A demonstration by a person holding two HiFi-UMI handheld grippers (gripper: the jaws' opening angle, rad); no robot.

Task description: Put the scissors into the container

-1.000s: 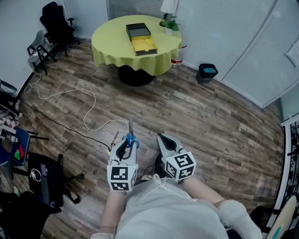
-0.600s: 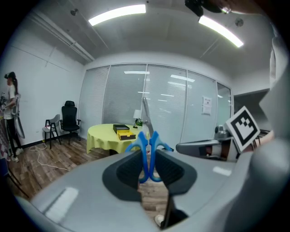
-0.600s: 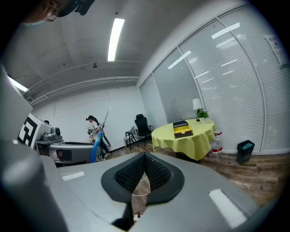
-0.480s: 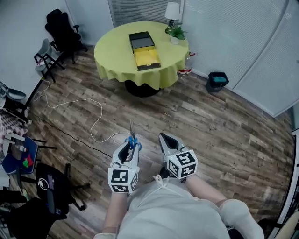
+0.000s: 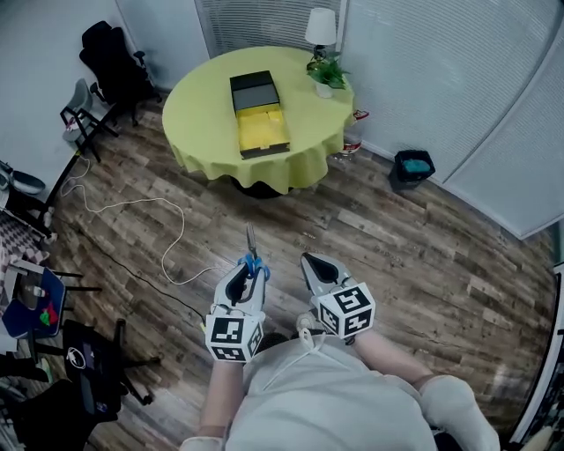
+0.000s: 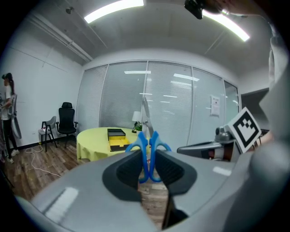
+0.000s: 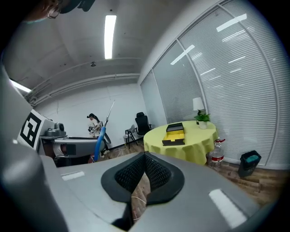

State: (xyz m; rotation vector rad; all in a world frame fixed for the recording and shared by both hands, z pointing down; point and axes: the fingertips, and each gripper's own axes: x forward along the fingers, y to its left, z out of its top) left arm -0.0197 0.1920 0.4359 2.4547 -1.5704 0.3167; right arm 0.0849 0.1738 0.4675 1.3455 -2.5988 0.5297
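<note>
- The scissors [image 5: 251,254] are low in the centre of the head view, held in the left gripper [image 5: 248,268]. Its pads pinch the blue handle loops, and the closed blades point up and away.
- They are probably light and stiff, with metal blades and smooth plastic loops. They look sturdy, but the thin loops could pivot or slip between the pads.
- The loops seem the right place to hold them, since that keeps the point forward and free to go in first.
- The right gripper [image 5: 312,264] is just beside the left one, with its jaws pressed together on nothing.
- The container [image 5: 258,114] is a black box, yellow inside its nearer half. It sits on the table [image 5: 198,132] at upper centre, well apart from both grippers.
- The table's yellow-green cloth looks soft, so a knock might slide the box.
- The floor [image 5: 397,238] is wood plank, with a white cable [image 5: 167,231] trailing at left centre.
- A lamp [image 5: 322,26] and a plant [image 5: 328,75] stand at the table's far edge. A bin [image 5: 412,166] is at right and chairs [image 5: 106,62] at upper left.
</note>
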